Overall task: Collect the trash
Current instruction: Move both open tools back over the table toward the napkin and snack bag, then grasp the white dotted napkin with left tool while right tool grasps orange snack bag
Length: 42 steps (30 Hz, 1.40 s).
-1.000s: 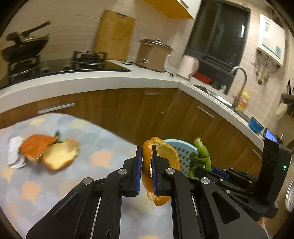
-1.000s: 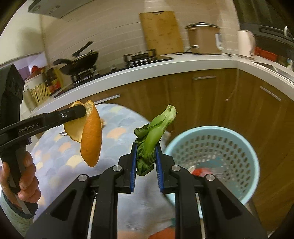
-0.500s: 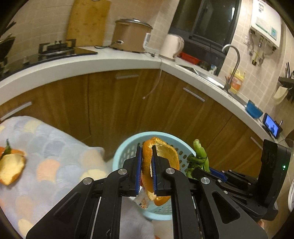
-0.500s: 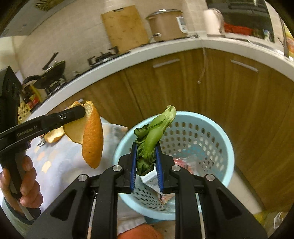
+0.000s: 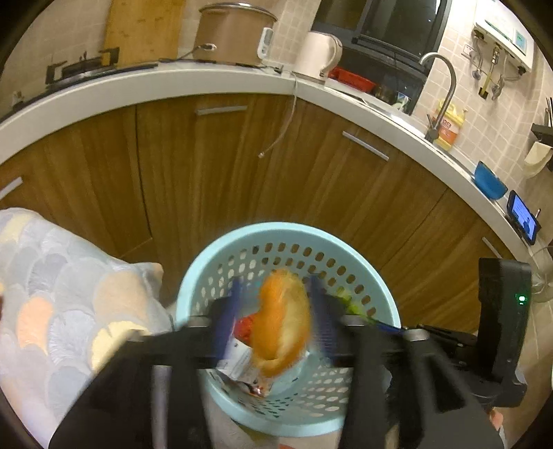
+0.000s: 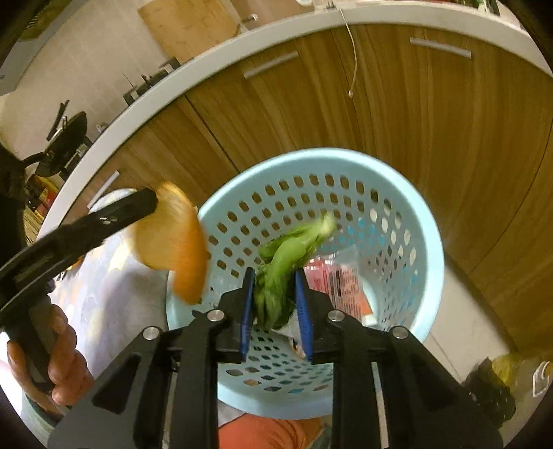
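A light blue perforated trash basket (image 5: 376,297) (image 6: 408,193) stands on the floor below both grippers. My left gripper (image 5: 276,317) is open above it, and the orange peel (image 5: 281,321) sits blurred between its spread jaws; in the right wrist view the peel (image 6: 176,238) hangs at the left gripper's tip over the basket's left rim. My right gripper (image 6: 274,304) has its jaws spread, with the green vegetable scrap (image 6: 287,266) loose between them over the basket. Wrappers (image 6: 342,283) lie in the basket's bottom.
A table with a pastel scale-pattern cloth (image 5: 58,297) is left of the basket. Wooden cabinets (image 5: 242,165) under a white counter curve behind it. A cooker (image 5: 231,31), a kettle (image 5: 318,51) and a sink tap (image 5: 442,89) are on the counter.
Both grippers moved out over the basket and tilted down. Both sets of jaws have opened, and the peel and the vegetable scrap are blurred with motion.
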Available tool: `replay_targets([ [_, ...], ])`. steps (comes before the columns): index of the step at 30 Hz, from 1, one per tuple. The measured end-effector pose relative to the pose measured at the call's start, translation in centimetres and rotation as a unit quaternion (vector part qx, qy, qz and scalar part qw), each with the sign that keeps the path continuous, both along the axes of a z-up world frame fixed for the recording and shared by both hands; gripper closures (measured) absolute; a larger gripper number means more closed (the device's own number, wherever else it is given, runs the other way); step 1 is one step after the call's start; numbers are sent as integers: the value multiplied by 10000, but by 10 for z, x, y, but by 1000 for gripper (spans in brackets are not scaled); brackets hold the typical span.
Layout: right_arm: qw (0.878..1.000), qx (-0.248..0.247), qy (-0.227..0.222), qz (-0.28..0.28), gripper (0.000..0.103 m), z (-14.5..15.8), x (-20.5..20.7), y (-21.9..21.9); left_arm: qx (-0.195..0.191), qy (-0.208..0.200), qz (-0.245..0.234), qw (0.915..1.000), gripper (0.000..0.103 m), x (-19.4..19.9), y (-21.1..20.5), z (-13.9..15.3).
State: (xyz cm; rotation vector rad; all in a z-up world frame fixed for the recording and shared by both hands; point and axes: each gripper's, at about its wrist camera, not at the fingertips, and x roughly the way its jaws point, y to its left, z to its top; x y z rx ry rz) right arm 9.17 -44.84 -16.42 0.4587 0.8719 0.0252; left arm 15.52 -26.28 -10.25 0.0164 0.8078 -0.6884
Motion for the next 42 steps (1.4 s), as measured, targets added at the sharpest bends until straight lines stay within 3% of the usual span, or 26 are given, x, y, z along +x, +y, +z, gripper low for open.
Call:
replay_targets([
  [13,9997,-63,-235,102,82,25,-7,21,-127,-169,176,9996,55,-18,36,20],
  [19,9980,-70,-456,435,82,48,-2,55,-595,-137,385,9974,52,-27,80,38],
  [25,9934,-76,-617,961,82,66,15,106,-650,-397,932,9927,49,-31,136,59],
  [31,9851,-264,-767,1514,77,81,34,167,-666,-548,1566,9839,49,-29,204,70],
  [35,9787,-467,-923,1775,73,92,44,202,-391,-896,2242,9696,49,-32,251,77],
  [39,9721,-622,-1064,1996,57,101,54,235,-338,-771,2758,9575,49,-27,308,75],
  [42,9636,-897,-1254,2182,57,108,59,264,-303,-672,3012,9507,49,-20,340,70],
])
